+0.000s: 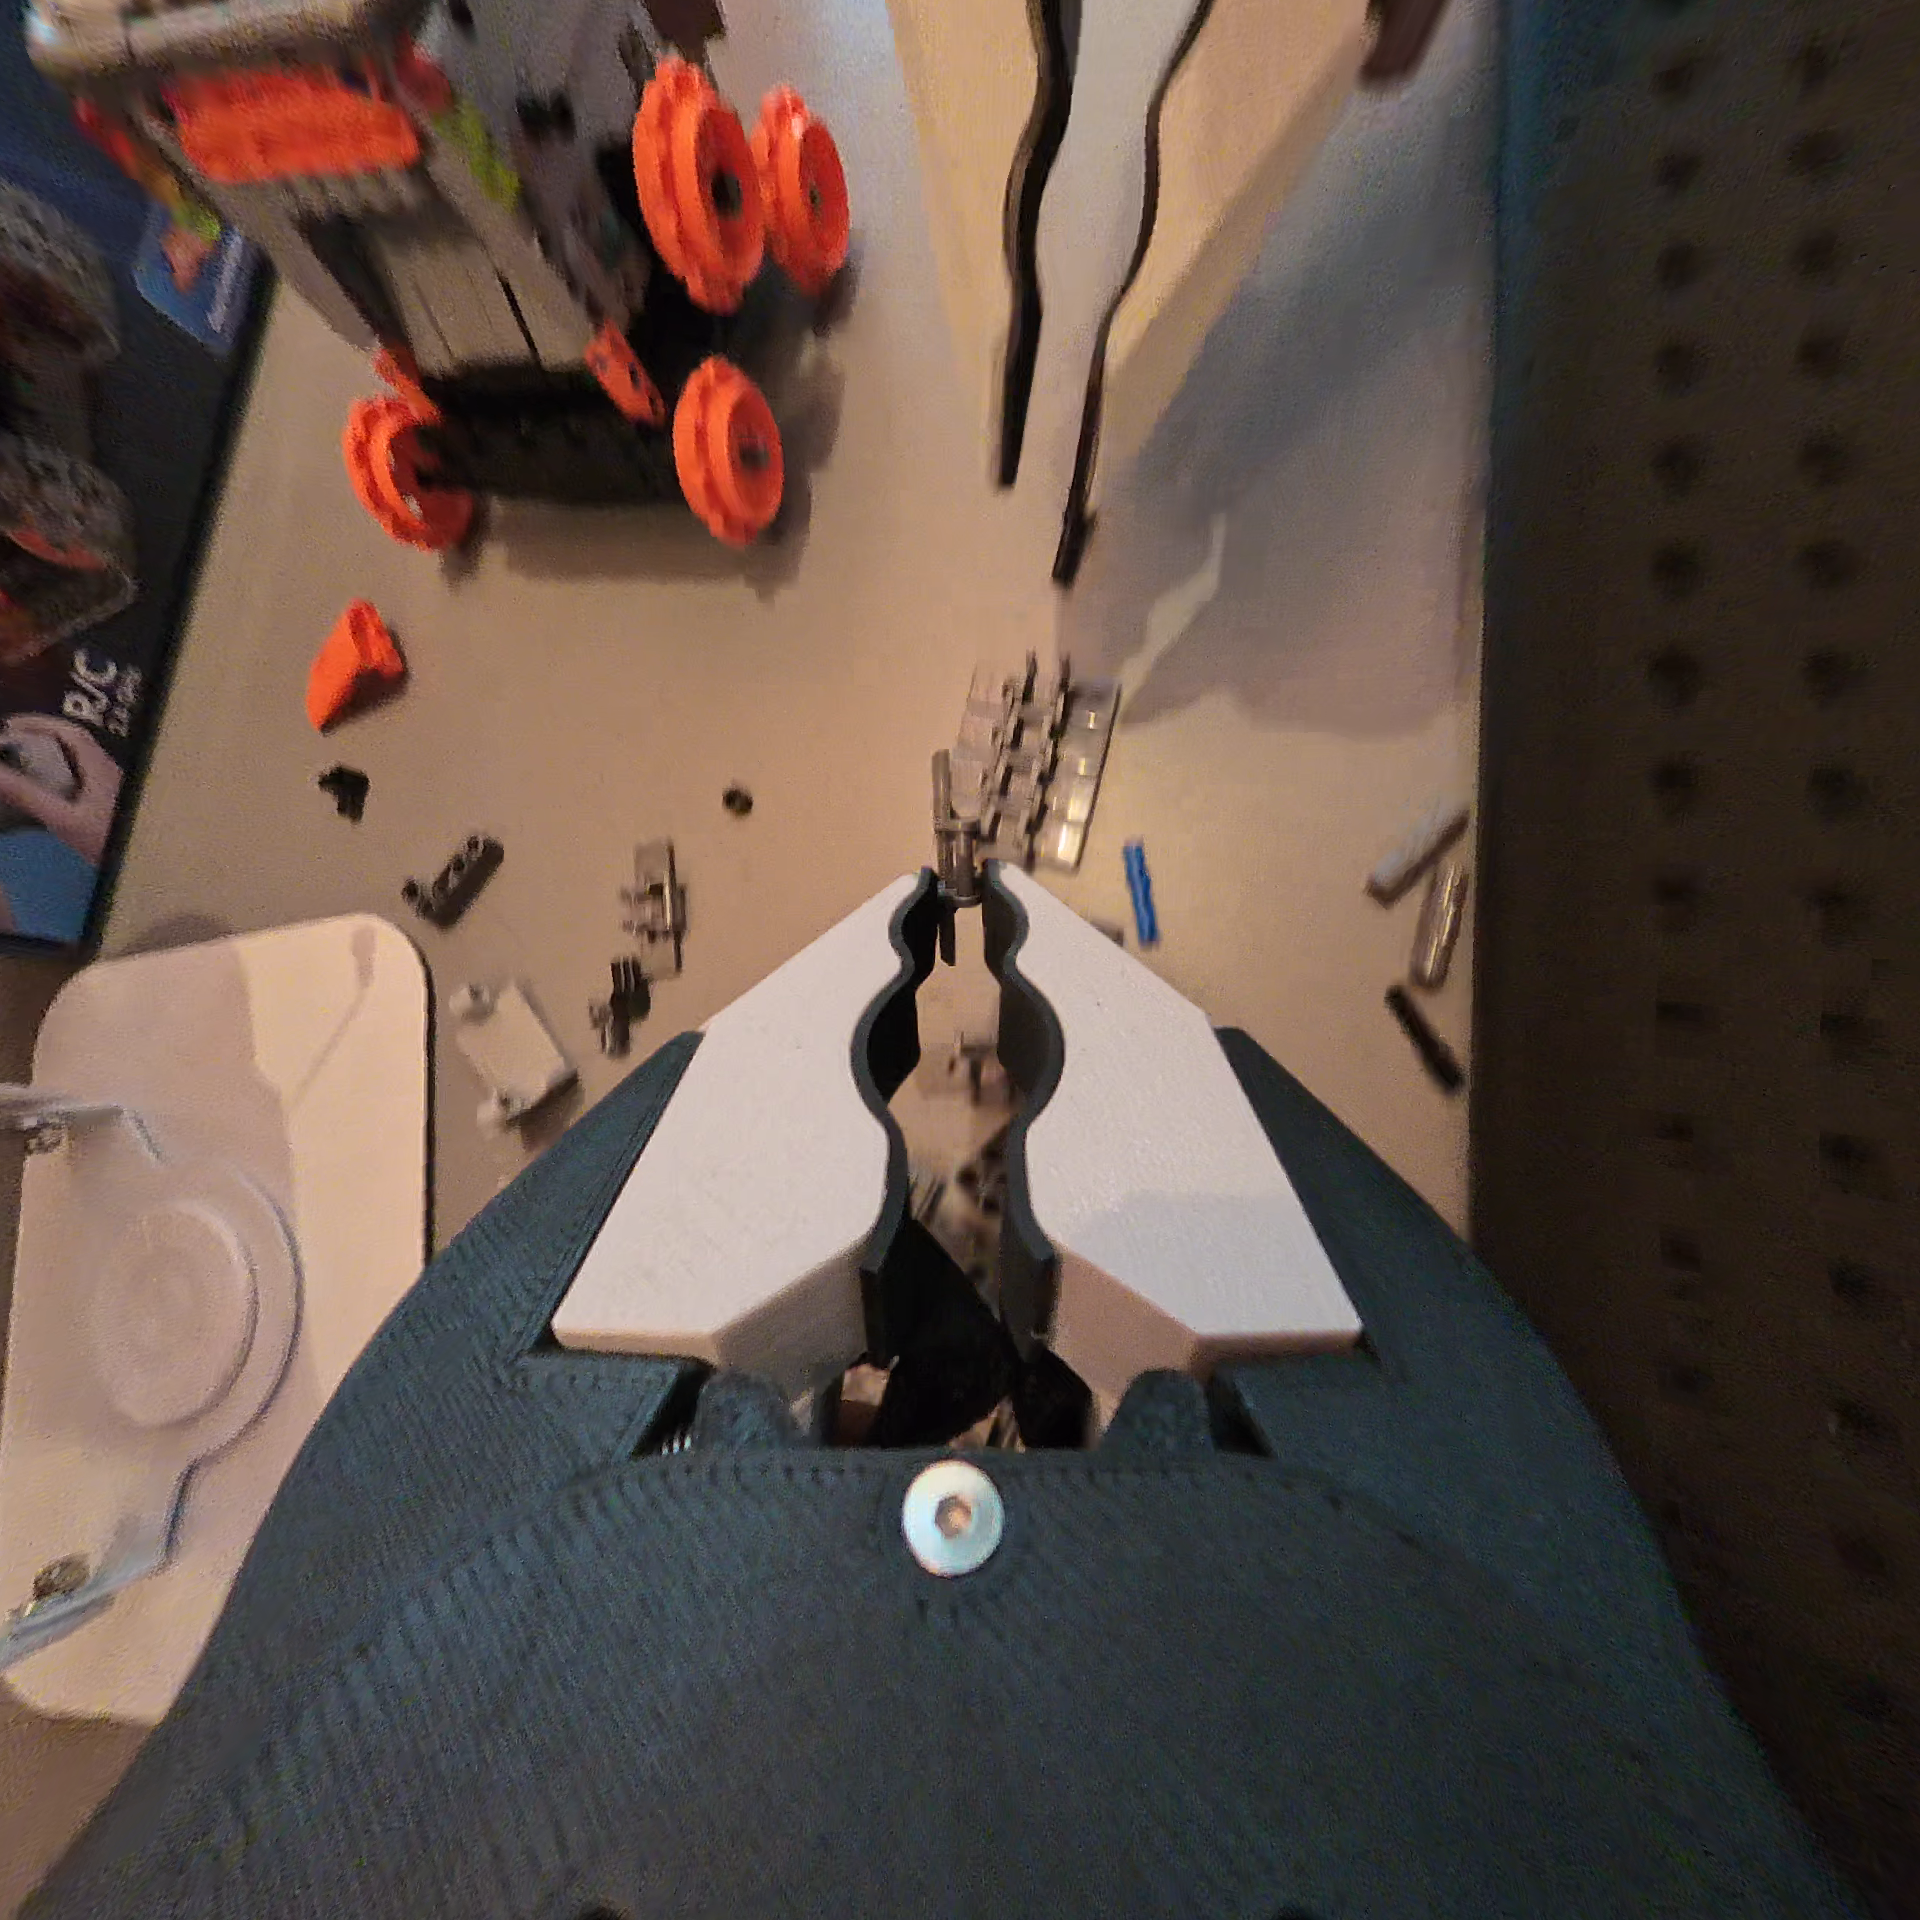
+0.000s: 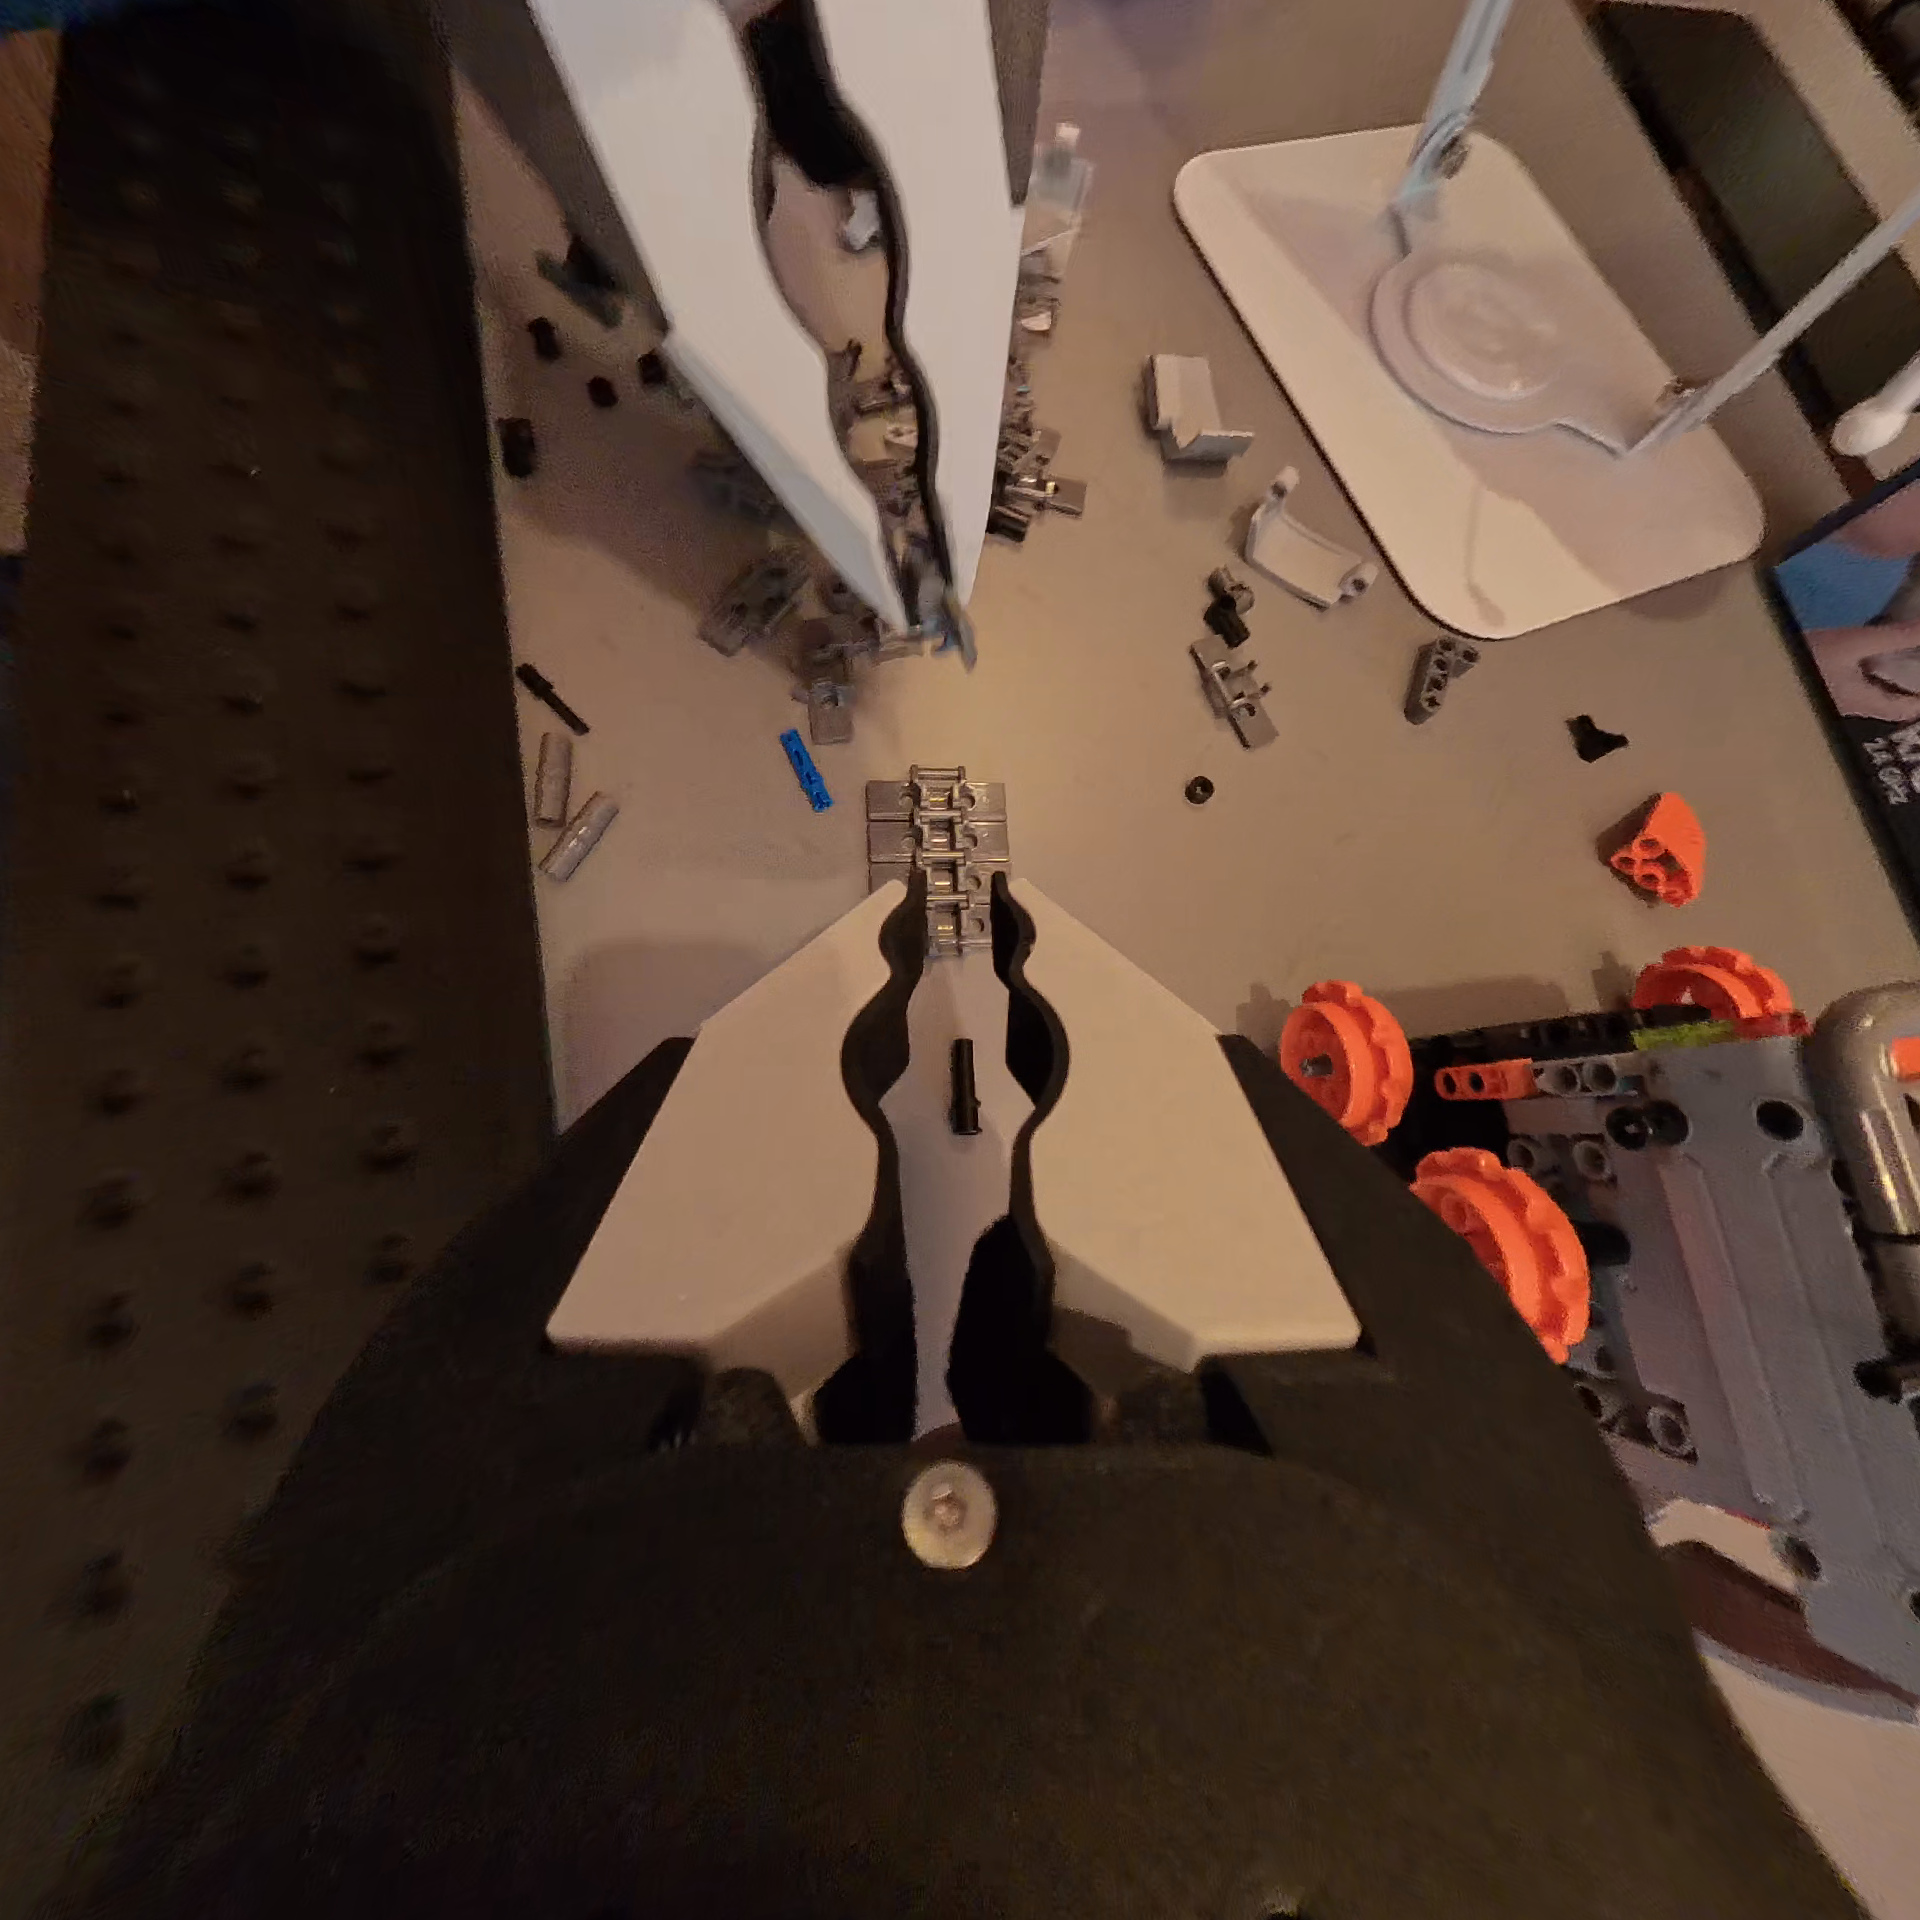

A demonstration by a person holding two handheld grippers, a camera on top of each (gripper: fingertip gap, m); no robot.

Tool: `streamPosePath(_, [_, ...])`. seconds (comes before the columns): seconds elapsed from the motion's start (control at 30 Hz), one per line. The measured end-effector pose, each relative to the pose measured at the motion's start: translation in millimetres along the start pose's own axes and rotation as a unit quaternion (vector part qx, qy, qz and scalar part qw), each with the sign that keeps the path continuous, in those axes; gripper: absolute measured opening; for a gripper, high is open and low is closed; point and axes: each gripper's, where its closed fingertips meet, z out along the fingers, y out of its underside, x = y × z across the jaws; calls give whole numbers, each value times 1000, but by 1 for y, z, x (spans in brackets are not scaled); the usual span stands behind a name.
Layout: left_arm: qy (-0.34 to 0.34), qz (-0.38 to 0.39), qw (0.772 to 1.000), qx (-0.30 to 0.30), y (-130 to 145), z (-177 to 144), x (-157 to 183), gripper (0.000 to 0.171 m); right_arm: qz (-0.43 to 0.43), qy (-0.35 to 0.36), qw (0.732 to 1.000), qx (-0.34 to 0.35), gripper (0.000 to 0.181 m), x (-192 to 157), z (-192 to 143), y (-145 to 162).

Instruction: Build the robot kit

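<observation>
In the left wrist view, the left claw (image 1: 961, 883) is nearly closed, its tips pinching a small grey link piece (image 1: 957, 854) at the centre of the frame. That piece sits at the near end of a short grey track chain (image 1: 1023, 769) lying on the tabletop (image 1: 883, 644); whether it is joined to the chain is hard to tell through the blur.

In the right wrist view, the right claw (image 2: 951, 894) is narrow, its tips closed on the near links of the same track chain (image 2: 938, 842), just above frame centre. A black pin (image 2: 961, 1086) lies on the tabletop (image 2: 1351, 862) between its fingers. The left claw (image 2: 935, 613) shows at the top centre, pointing down toward the chain's far end, with loose grey parts (image 2: 790, 613) heaped around it.

A blue pin (image 2: 805, 769) lies just left of the chain. An orange brick (image 2: 1657, 847) sits at right, and a grey model vehicle (image 2: 1714, 1195) with orange wheels (image 2: 1345, 1060) fills the lower right. A white stand base (image 2: 1351, 416) occupies the upper right. A dark studded board (image 2: 260, 727) runs down the left edge.
</observation>
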Motion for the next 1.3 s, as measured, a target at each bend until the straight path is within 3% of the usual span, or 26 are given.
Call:
streamPosePath(0.1, [-25, 1, 1000, 19, -26, 18, 5, 8, 17, 32, 999, 14, 17, 1, 3, 1])
streamPosePath(0.23, [6, -33, 998, 58, -55, 32, 18, 7, -2, 72, 997, 28, 18, 5, 0, 5])
streamPosePath(0.3, [-32, -10, 998, 52, -58, 36, 9, 7, 7, 67, 997, 31, 21, 5, -3, 8])
streamPosePath(0.43, [-50, 32, 997, 42, -62, 45, 11, 7, -36, 94, 994, 33, 8, 11, -12, 13])
streamPosePath(0.67, [73, -56, 990, 107, -66, 47, 21, 9, -23, 31, 998, 45, 0, 1, -16, 17])
streamPosePath(0.73, [82, -61, 987, 121, -67, 47, 22, 9, -13, 16, 999, 43, 0, 1, -17, 17])
streamPosePath(0.83, [81, -41, 990, 103, -61, 48, 24, 11, 4, -12, 1000, 27, 0, -2, -13, 19])
streamPosePath(0.97, [35, -12, 999, 33, -33, 42, 11, 25, 8, -51, 998, -29, 0, -6, -11, 31])
streamPosePath(1.13, [51, 23, 998, -34, 1, 50, 15, 27, 17, -116, 989, -92, 0, -13, -5, 38])
streamPosePath(1.3, [79, 63, 994, -31, 4, 52, 18, 18, 32, -188, 971, -143, 0, -23, 1, 48])
